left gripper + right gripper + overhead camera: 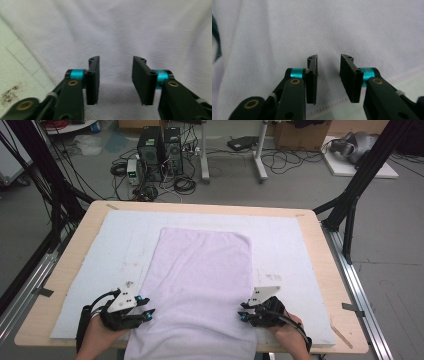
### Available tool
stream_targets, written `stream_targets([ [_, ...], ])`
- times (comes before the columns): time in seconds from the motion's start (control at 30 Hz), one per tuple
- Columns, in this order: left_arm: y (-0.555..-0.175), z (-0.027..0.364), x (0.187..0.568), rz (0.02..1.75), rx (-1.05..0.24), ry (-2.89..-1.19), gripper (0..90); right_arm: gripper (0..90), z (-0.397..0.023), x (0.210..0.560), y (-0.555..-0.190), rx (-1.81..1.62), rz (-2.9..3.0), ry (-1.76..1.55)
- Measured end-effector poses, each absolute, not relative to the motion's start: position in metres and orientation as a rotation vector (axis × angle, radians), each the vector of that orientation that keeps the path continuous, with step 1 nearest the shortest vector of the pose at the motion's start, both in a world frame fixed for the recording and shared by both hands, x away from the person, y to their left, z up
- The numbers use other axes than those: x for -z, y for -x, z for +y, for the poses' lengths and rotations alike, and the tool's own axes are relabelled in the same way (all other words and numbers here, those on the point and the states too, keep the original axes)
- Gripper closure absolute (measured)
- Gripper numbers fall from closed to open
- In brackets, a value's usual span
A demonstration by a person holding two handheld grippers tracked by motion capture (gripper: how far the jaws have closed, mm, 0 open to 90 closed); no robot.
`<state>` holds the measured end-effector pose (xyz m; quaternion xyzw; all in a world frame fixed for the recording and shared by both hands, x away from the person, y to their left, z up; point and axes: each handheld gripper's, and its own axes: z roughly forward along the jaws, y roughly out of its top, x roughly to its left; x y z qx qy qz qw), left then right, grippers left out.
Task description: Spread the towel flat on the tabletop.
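A pale lilac towel [200,280] lies lengthwise on the white mat [125,235], and its near end hangs over the table's front edge. My left gripper [149,314] sits at the towel's left edge near the front, jaws pointing inward. In the left gripper view the left gripper [116,60] stands open just above the towel [125,30], with nothing pinched, and the stitched hem [37,60] runs to its left. My right gripper [243,313] is at the towel's right edge. Its jaws [328,58] are apart over the towel [337,30], close to the hem [407,75].
The wooden table [327,280] carries the white mat, which has a dark stain [10,93] near the left gripper. Black frame posts [350,205] flank the table. Computers [160,150] and cables sit on the floor beyond.
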<state>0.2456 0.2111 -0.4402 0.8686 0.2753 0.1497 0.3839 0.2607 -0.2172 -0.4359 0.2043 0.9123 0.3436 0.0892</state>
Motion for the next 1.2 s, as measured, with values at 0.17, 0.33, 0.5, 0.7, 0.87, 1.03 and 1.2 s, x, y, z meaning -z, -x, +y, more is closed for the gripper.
stream_targets([
  [0.17, -0.256, 0.209, 0.441, 0.720, -0.388, -2.222, 87.9, 87.6, -0.213, 0.430, -0.274, -0.918, 2.641, -0.649],
  [0.33, -0.270, 0.210, 0.437, 0.767, -0.460, -2.177, 88.0, 89.2, -0.218, 0.427, -0.294, -0.911, 2.540, -0.689],
  [0.5, -0.266, 0.212, 0.429, 0.754, -0.508, -2.142, 70.9, 76.4, -0.224, 0.426, -0.290, -0.979, 2.558, -0.694],
  [0.7, -0.234, 0.209, 0.425, 0.654, -0.495, -2.128, 59.0, 65.8, -0.218, 0.414, -0.261, -1.144, 2.649, -0.564],
  [0.87, -0.218, 0.207, 0.443, 0.610, -0.420, -2.210, 57.0, 60.6, -0.210, 0.426, -0.242, -1.145, 2.769, -0.492],
  [1.03, -0.213, 0.207, 0.448, 0.561, -0.349, -2.197, 87.0, 86.4, -0.210, 0.440, -0.239, -1.137, 2.806, -0.474],
  [1.2, -0.197, 0.214, 0.444, 0.548, -0.330, -2.201, 88.1, 87.9, -0.214, 0.437, -0.226, -1.149, 2.819, -0.365],
])
